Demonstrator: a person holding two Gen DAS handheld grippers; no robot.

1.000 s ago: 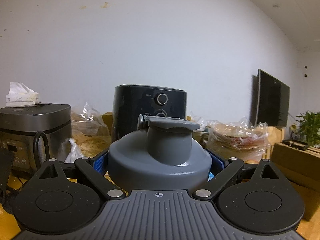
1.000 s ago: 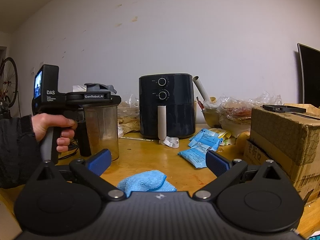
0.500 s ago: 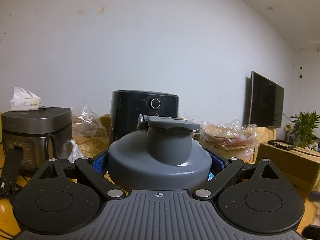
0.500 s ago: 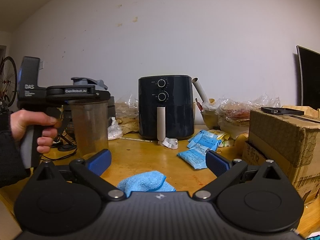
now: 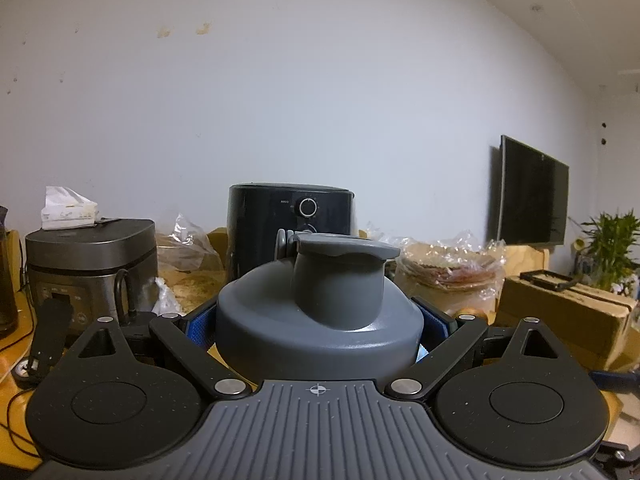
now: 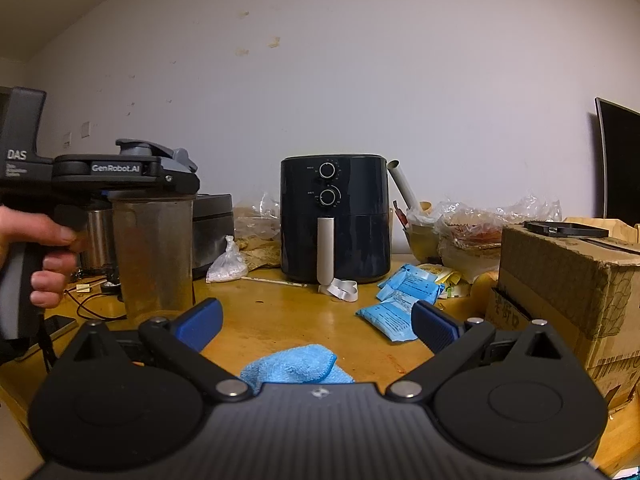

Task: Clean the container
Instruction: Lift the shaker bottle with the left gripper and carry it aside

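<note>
1. The left gripper (image 5: 320, 320) fills the bottom of the left wrist view. Its two blue fingers (image 5: 200, 322) press on both sides of the gray lid (image 5: 320, 320) of the cup (image 6: 154, 256), so its jaws are closed around the lid.
2. In the right wrist view the cup is at the middle left of the frame. It is see-through and looks cloudy and brownish inside (it looks dirty). It stands straight up. Its bottom is hidden behind the right gripper, so it is hard to tell if it touches the table (image 6: 280, 320).
3. A hand (image 6: 44, 256) at the left edge of that frame holds the handle of the left gripper.
4. The right gripper (image 6: 316, 320) is at the bottom of the right wrist view. Its jaws are wide open and hold nothing.
5. A blue cloth (image 6: 296, 364) lies on the table at the bottom middle of the frame, between the open fingers and below them.
6. A black air fryer (image 6: 334, 216) stands in the middle of the frame by the wall.
7. Blue packets (image 6: 396, 300) lie on the table to the right of the air fryer.
8. A cardboard box (image 6: 568, 280) sits at the right edge.
</note>
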